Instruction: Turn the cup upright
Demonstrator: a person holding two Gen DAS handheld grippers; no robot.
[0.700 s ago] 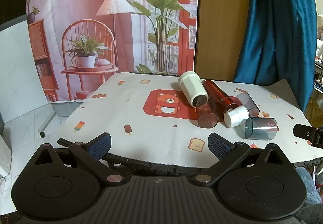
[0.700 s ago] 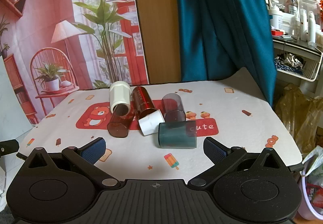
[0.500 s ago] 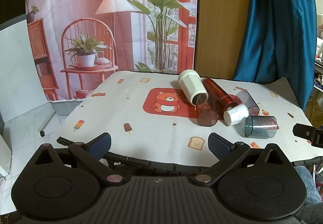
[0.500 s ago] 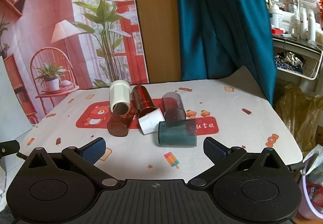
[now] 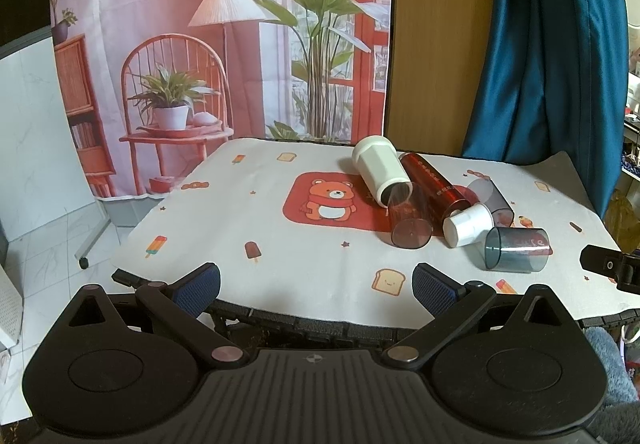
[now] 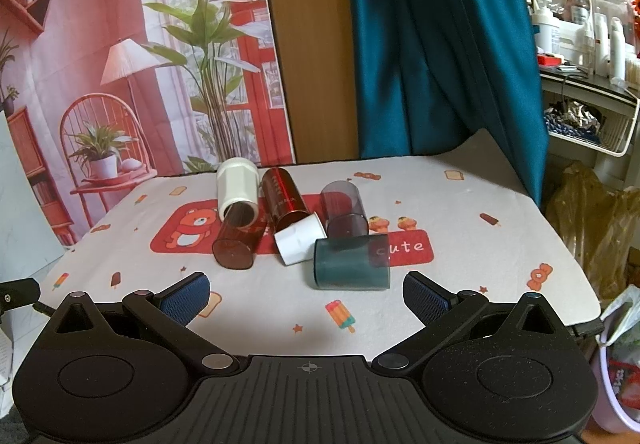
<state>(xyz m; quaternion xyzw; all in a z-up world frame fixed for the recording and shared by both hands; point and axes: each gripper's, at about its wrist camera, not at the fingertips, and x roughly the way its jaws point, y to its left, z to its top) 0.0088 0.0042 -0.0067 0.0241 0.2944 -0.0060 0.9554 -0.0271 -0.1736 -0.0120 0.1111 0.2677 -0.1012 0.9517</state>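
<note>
Two sets of tongs are under my control, and both stand spread wide with nothing between the pads. The left tongs [image 5: 316,280] hover at the near edge of the tabletop [image 5: 280,244], touching no object. The right tongs [image 6: 306,294] likewise hover over the near edge, holding nothing.

Six cups lie toppled in one cluster right of the bear print [image 5: 332,201] on the cloth. The teal cup [image 6: 351,263] is nearest my right tongs, just ahead of the gap between the pads. It lies on its side with its long axis running left to right across my view; in the left wrist view its open mouth faces left. Directly behind it the small white cup [image 6: 300,238] lies on its side, touching or nearly touching the teal cup. The red cup [image 6: 285,199] lies with its long axis running away from me, its near end against the small white cup. The grey cup [image 6: 344,208] lies to the right of the red cup. The white cup [image 6: 237,187] lies at the far left of the cluster, its mouth overlapping the brown cup [image 6: 238,244], whose closed base faces me.

A blue curtain [image 6: 432,43] hangs behind the tabletop.
</note>
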